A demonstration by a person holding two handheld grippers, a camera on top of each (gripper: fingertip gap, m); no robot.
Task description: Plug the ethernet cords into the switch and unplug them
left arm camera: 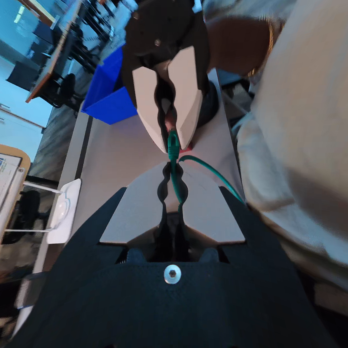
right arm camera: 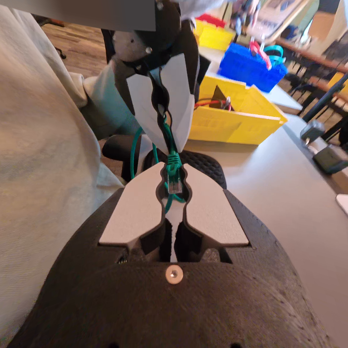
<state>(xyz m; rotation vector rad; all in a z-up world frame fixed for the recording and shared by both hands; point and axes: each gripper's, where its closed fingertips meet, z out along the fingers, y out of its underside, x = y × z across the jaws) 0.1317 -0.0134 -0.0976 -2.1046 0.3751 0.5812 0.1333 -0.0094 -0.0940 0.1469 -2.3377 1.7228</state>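
A green ethernet cord point(left arm camera: 212, 171) is held in the air between both grippers, above the white table point(left arm camera: 116, 150). My left gripper point(left arm camera: 173, 166) is shut on the cord just behind the plug boot. My right gripper point(left arm camera: 172, 148) faces it tip to tip and is shut on the plug end. In the right wrist view the clear plug point(right arm camera: 174, 185) lies between the right gripper's point(right arm camera: 174, 166) fingers, and the left gripper point(right arm camera: 174, 150) pinches the cord right above it. The cord loops down to the left point(right arm camera: 133, 154). No switch is visible in either view.
A person's cream garment point(left arm camera: 291, 131) is close beside the grippers. A blue bin point(left arm camera: 109, 98) stands on the table. A yellow bin point(right arm camera: 235, 120) and another blue bin point(right arm camera: 250, 66) stand farther back. A black adapter point(right arm camera: 329, 160) lies at the right. A black mesh chair part point(right arm camera: 203, 165) is below the grippers. Left and right tips are no more than a few centimetres apart.
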